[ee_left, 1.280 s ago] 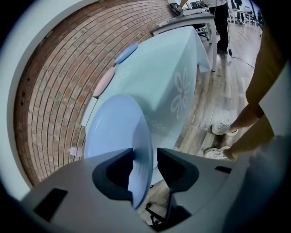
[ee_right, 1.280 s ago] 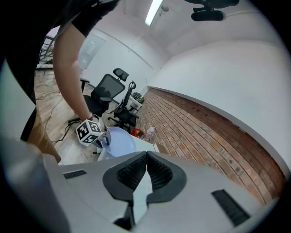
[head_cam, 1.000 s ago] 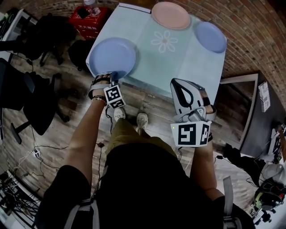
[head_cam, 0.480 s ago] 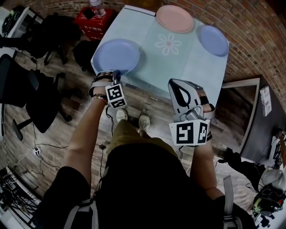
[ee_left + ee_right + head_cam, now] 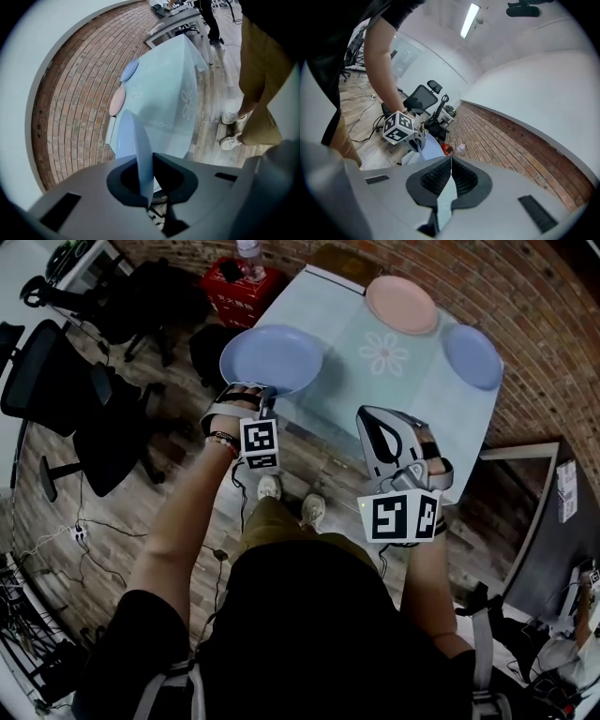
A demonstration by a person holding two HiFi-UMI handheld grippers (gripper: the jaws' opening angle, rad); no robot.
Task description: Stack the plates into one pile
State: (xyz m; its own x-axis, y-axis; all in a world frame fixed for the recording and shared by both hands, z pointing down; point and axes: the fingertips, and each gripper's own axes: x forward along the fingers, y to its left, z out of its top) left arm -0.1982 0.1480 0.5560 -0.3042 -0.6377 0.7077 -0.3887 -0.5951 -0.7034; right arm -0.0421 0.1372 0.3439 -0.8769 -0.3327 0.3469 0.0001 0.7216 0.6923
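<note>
My left gripper (image 5: pixel 259 397) is shut on the near rim of a large blue plate (image 5: pixel 272 360); its jaws have just been closing. The plate is lifted off the near left corner of the table (image 5: pixel 356 390). In the left gripper view the plate's rim (image 5: pixel 136 140) stands edge-on between the jaws of that gripper (image 5: pixel 146 161). A pink plate (image 5: pixel 401 304) and a smaller blue plate (image 5: pixel 472 356) lie at the table's far side. My right gripper (image 5: pixel 382 448) hovers over the floor before the table, shut, with nothing in it (image 5: pixel 451 161).
The table wears a pale blue cloth with a flower print (image 5: pixel 386 352). A red crate with a bottle (image 5: pixel 242 277) stands left of it. Black office chairs (image 5: pixel 56 381) fill the left side, and a dark cabinet (image 5: pixel 553 512) stands at the right. Brick wall (image 5: pixel 544 306) runs behind.
The left gripper has closed on the big blue plate's near rim and raised it off the cloth. The right gripper has shifted a little. The head view has swung.
</note>
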